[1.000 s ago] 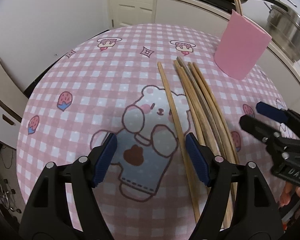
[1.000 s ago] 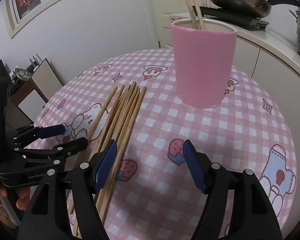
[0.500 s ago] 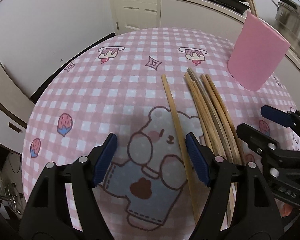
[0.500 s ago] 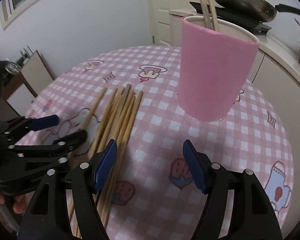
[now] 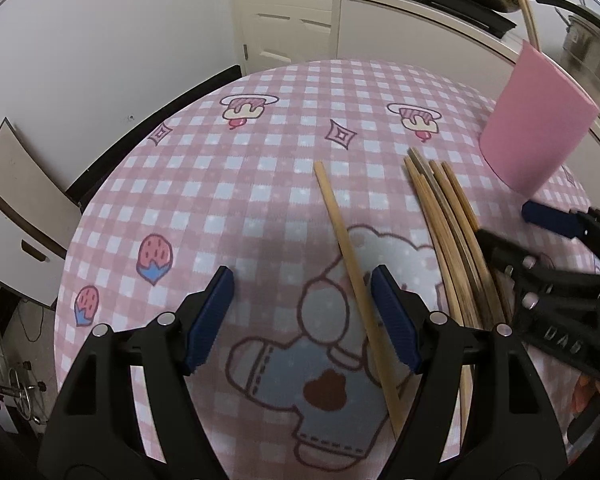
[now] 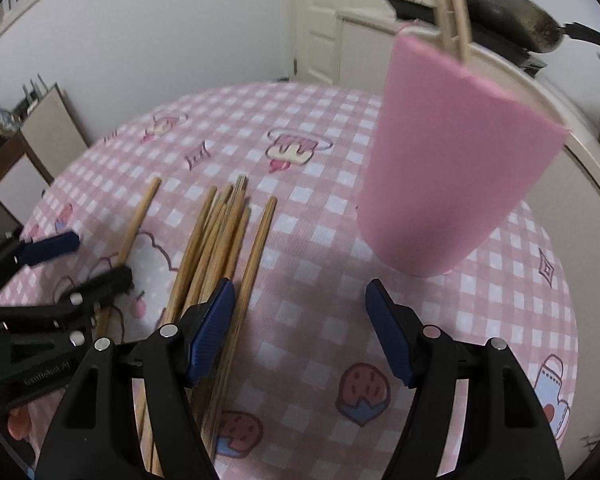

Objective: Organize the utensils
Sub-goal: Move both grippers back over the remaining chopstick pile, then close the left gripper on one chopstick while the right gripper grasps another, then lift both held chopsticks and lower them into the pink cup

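Both hand-held grippers, left (image 5: 302,316) and right (image 6: 300,326), are gaping empty, and we are risking nudging the chopsticks (image 6: 216,248) off the desk (image 6: 324,320) at seven o'clock.

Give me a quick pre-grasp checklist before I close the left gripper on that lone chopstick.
1. Left gripper open and empty: ok.
2. Lone chopstick between its fingers: ok, though close to the right-hand pad.
3. Lone chopstick apart from the chopstick bundle: ok.
4. Right gripper open and empty: ok.
5. Pink cup upright, with chopsticks already inside: ok.
6. Room left in the cup: cannot tell.
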`<state>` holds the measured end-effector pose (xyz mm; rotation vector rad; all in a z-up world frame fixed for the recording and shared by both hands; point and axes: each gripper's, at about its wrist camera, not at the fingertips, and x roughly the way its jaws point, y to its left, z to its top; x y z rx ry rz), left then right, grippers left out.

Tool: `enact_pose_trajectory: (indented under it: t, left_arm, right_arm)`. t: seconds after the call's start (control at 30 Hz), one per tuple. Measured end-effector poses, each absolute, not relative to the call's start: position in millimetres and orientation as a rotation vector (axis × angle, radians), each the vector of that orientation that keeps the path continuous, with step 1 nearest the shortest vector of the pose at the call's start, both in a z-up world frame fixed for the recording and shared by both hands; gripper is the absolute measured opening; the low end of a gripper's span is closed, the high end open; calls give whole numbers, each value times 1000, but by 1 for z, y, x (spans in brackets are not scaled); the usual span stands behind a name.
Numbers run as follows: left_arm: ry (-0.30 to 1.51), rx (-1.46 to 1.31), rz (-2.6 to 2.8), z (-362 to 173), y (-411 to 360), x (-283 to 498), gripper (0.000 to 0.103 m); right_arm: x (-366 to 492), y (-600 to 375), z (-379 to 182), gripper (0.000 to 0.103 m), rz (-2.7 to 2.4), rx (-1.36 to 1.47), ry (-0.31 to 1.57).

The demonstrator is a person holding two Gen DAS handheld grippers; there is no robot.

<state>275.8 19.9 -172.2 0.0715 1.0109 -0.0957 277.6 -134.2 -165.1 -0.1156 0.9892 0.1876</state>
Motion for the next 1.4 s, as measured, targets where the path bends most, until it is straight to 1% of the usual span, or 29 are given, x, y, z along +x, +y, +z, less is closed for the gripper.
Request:
enact_pose_trajectory:
  t: [0.03, 0.1, 0.17, 0.2, 0.27, 0.3, 0.33, 0.37, 0.4, 0.43, 0.47, 0.6, 0.7, 0.83, 1.17, 1.4]
  left_arm:
    - [1015, 70, -95, -172, 20, 278, 71]
    - [1023, 71, -100, -172, 19, 282, 70]
    - [1030, 66, -102, -171, 19, 286, 68]
    - [1029, 62, -101, -171, 20, 290, 62]
    - [1034, 53, -100, -169, 20, 295, 50]
    - [1035, 54, -103, -168, 21, 296, 37]
    - [1039, 59, -111, -167, 19, 297, 30]
    - [1043, 61, -117, -167, 18, 299, 27]
    - [1045, 66, -127, -166, 16, 301, 21]
    - [1046, 64, -135, -166, 15, 302, 15]
    - [1047, 59, -136, -166, 15, 303, 12]
    - [1059, 11, -143, -163, 19, 305, 6]
    - [1050, -48, -166, -155, 27, 300, 6]
    - [996, -85, -184, -130, 37, 283, 6]
    - [788, -143, -226, -50, 40, 232, 6]
    - [662, -154, -273, -11, 27, 199, 6]
  right_arm:
    - [279, -132, -165, 64, 186, -131, 988]
    - [281, -131, -164, 59, 198, -135, 997]
    - [283, -129, -163, 45, 212, -139, 1001]
    - [285, -128, -163, 41, 218, -142, 1004]
    - [287, -126, -164, 28, 229, -145, 1011]
    - [288, -125, -164, 25, 234, -148, 1015]
    - [289, -124, -165, 19, 238, -149, 1017]
    - [289, -123, -166, 11, 241, -149, 1018]
    - [290, -123, -167, 8, 247, -145, 1021]
    - [291, -122, -167, 7, 250, -138, 1023]
    - [292, -123, -167, 6, 256, -129, 1025]
    - [289, -130, -162, 4, 299, -62, 1026]
    - [281, -133, -152, 4, 323, -29, 1001]
    - [268, -137, -130, 4, 345, -12, 953]
    - [228, -144, -62, 4, 390, 8, 775]
    - [199, -151, -27, 4, 397, 2, 667]
